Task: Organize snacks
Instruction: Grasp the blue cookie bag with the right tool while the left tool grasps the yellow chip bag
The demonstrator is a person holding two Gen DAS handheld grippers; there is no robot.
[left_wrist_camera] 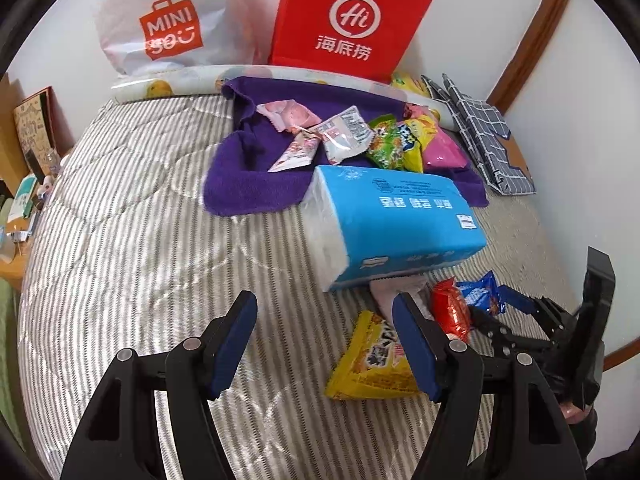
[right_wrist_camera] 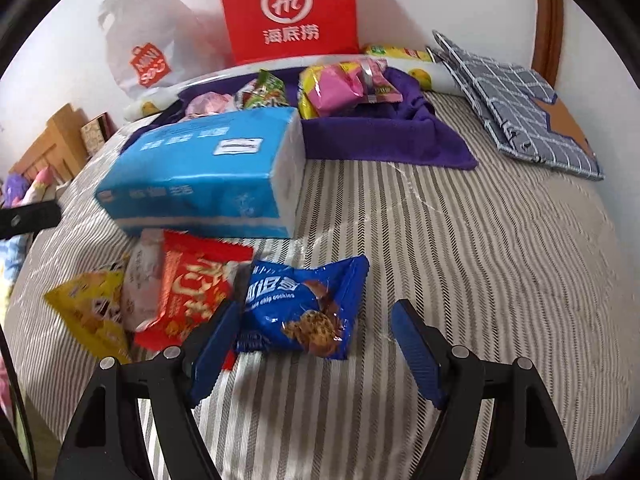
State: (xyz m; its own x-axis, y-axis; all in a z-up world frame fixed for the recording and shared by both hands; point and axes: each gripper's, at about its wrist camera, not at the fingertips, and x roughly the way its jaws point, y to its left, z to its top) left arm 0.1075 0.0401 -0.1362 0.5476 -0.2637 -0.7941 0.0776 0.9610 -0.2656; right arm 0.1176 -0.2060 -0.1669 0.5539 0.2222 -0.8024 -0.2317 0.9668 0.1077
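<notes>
Bed: striped quilted cover, carries everything; serves as the sorting surface.
Red bag: upright against the wall at the far edge, beside a white shopping bag; both out of the sorting area.
Tissue pack: blue, lying flat mid-bed, between the two snack groups; reads as a divider, though that is a guess.
Purple towel: spread behind the tissue pack, edges rumpled up; holds the far pile of snacks, probably as a collecting spot.
Checked fabric item: folded flat near the wall, apart from the snacks.
Near group: yellow packet, a pale packet, red packet and blue cookie packet lie in a row in front of the tissue pack, overlapping slightly, likely lined up on purpose.
Left claw: wide, empty, hanging over bare quilt next to the yellow packet; waiting, by the look of it.
Right claw: wide, pads clear of the blue cookie packet, which lies flat on the quilt between its fingers; nothing gripped.
Progress: judged partway; far pile not yet sorted.
</notes>
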